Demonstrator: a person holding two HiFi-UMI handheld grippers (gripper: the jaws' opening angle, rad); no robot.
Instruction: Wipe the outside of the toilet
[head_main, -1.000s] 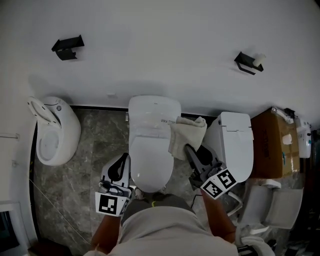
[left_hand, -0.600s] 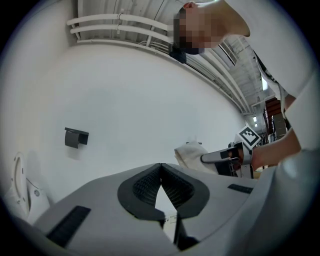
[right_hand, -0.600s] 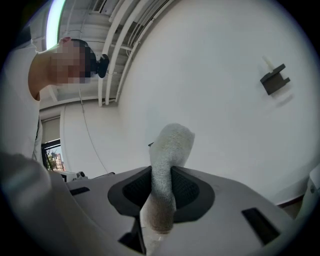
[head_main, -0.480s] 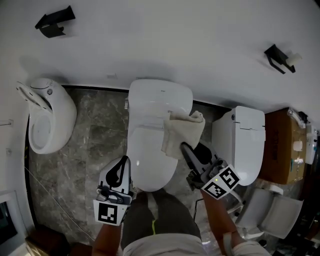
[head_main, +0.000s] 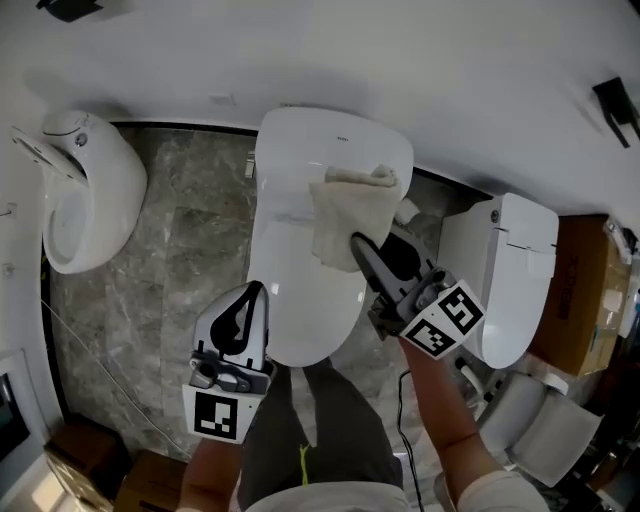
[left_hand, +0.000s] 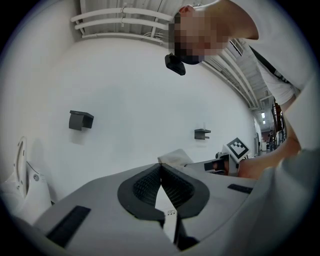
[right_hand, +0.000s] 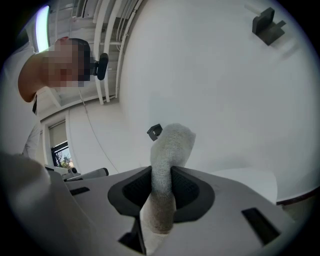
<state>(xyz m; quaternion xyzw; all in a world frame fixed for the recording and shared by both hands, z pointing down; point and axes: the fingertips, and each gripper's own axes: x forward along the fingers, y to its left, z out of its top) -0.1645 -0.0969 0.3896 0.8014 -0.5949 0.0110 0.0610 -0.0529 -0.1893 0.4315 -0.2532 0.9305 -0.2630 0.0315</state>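
- The right tool (head_main: 357, 243) is clamped on a pale cloth (head_main: 347, 205) — in the right gripper view the fabric stands up between its pads.
- The cloth lies spread on the lid of the white toilet (head_main: 295, 300), toward the back.
- The left tool (head_main: 251, 297) has its jaws together, tips touching — it sits just beside the toilet's front left rim.

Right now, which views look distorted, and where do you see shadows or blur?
Head view: soft, even light, a faint shadow on the wall behind the toilet, slight bending at the edges. Left gripper view and right gripper view: strong fisheye, black corners, curved ceiling pipes; the cloth is sharp.
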